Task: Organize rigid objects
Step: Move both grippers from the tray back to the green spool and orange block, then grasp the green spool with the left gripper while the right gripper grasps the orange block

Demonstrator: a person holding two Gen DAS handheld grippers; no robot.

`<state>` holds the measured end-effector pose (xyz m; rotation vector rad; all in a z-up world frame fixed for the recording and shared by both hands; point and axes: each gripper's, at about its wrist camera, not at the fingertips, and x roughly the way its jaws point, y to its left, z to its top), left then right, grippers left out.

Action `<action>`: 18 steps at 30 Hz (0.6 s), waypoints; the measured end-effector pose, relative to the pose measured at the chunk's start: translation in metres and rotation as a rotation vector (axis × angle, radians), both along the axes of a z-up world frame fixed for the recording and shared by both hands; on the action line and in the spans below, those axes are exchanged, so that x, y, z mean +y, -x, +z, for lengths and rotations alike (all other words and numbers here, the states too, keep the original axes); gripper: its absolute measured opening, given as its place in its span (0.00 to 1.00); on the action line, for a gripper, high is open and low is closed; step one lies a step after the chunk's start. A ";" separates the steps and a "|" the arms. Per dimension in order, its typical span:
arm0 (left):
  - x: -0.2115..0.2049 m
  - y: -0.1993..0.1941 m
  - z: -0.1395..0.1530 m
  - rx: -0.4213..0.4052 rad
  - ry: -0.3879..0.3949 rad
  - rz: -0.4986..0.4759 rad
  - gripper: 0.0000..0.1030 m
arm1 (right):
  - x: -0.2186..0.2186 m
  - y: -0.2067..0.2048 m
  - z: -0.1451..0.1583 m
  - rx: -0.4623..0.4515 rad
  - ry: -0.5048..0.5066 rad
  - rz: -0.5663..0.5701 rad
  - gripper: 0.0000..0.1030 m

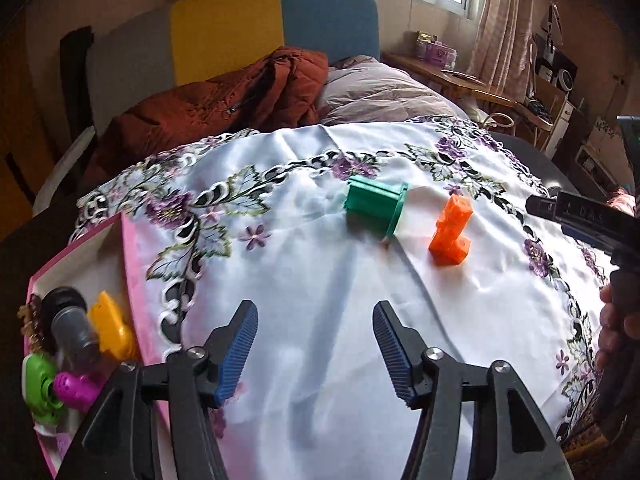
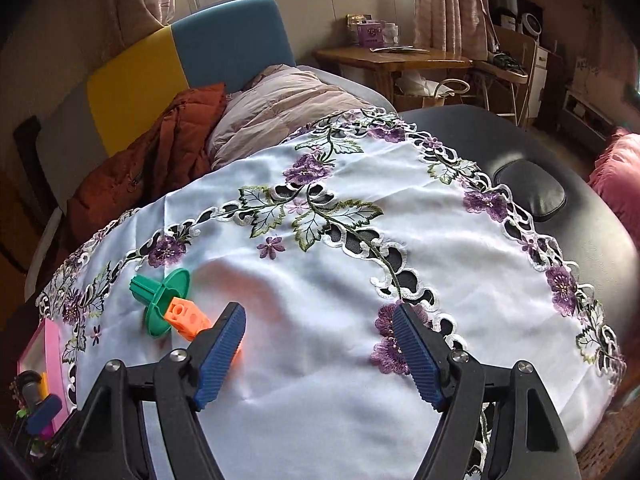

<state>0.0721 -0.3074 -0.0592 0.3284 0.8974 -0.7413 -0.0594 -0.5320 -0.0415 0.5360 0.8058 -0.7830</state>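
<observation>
A green spool-shaped part (image 1: 374, 208) lies on its side on the white embroidered cloth (image 1: 304, 288), with an orange block piece (image 1: 452, 232) to its right. Both also show in the right wrist view, the green part (image 2: 162, 300) and the orange piece (image 2: 188, 318) just left of my right gripper's left finger. My left gripper (image 1: 316, 320) is open and empty, short of both parts. My right gripper (image 2: 320, 320) is open and empty over the cloth. A pink box (image 1: 132, 272) at the left holds several small plastic parts: yellow (image 1: 108, 324), grey, green, magenta.
The cloth covers a black padded table (image 2: 560, 168). Behind it is a bed with a rust-coloured jacket (image 1: 224, 100) and a pale quilt. A wooden desk (image 2: 392, 58) and shelves stand at the back right. The right gripper's body (image 1: 592, 220) shows at the left wrist view's right edge.
</observation>
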 end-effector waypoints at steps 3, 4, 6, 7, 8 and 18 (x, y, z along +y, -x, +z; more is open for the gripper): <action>-0.026 -0.016 -0.004 0.060 0.031 -0.025 0.66 | -0.001 0.000 -0.001 -0.008 -0.019 0.004 0.75; -0.035 -0.021 -0.006 0.075 0.040 -0.028 0.66 | -0.002 0.000 -0.002 -0.013 -0.027 0.003 0.75; -0.051 -0.032 -0.011 0.112 0.056 -0.024 0.66 | -0.003 0.001 -0.003 -0.021 -0.046 0.005 0.76; -0.058 -0.039 -0.013 0.134 0.065 -0.021 0.66 | -0.003 0.001 -0.004 -0.022 -0.055 0.005 0.76; -0.066 -0.046 -0.016 0.154 0.074 -0.009 0.66 | -0.004 0.001 -0.004 -0.026 -0.064 0.007 0.76; -0.128 -0.066 -0.030 0.029 -0.039 -0.164 0.81 | -0.006 0.000 -0.009 -0.053 -0.135 0.019 0.76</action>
